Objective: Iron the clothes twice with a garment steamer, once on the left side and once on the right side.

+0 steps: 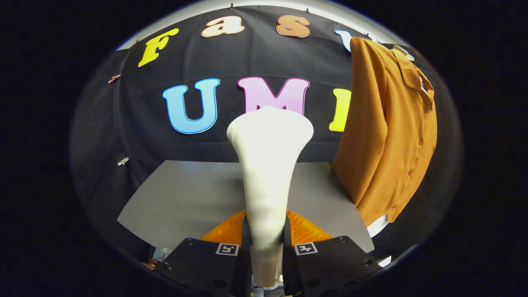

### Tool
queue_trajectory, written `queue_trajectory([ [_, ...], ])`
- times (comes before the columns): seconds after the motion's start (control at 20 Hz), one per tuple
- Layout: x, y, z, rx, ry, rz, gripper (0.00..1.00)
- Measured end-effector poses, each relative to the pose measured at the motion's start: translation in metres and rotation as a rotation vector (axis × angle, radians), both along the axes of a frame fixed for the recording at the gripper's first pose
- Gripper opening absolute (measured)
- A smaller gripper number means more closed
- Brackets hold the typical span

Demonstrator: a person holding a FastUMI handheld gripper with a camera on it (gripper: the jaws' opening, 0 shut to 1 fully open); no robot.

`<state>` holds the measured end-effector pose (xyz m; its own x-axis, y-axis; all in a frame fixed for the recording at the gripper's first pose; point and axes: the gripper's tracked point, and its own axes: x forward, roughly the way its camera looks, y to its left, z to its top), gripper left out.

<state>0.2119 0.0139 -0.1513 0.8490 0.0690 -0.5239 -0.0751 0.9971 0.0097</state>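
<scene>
A white garment steamer [268, 165] stands upright between my fingers, its narrow handle pressed by both and its flared head rising above them. My gripper [267, 243] is shut on that handle. An orange-brown buttoned shirt [387, 132] hangs to the right of the steamer, beyond the fingers, its collar at the top and its hem hanging over the table's right part. The steamer head is apart from the shirt, to its left.
A grey table top [185, 198] stretches ahead below the steamer. The black cloth wall [136, 123] stands behind it. A white patch [377, 226] peeks out below the shirt's hem.
</scene>
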Motion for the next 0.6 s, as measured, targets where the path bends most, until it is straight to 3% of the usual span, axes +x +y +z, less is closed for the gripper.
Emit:
queue_trajectory([
  [0.25,-0.045,-0.005,0.025,0.001,-0.065,-0.048,0.34],
  [0.6,-0.117,-0.042,0.045,-0.019,-0.13,-0.214,0.34],
])
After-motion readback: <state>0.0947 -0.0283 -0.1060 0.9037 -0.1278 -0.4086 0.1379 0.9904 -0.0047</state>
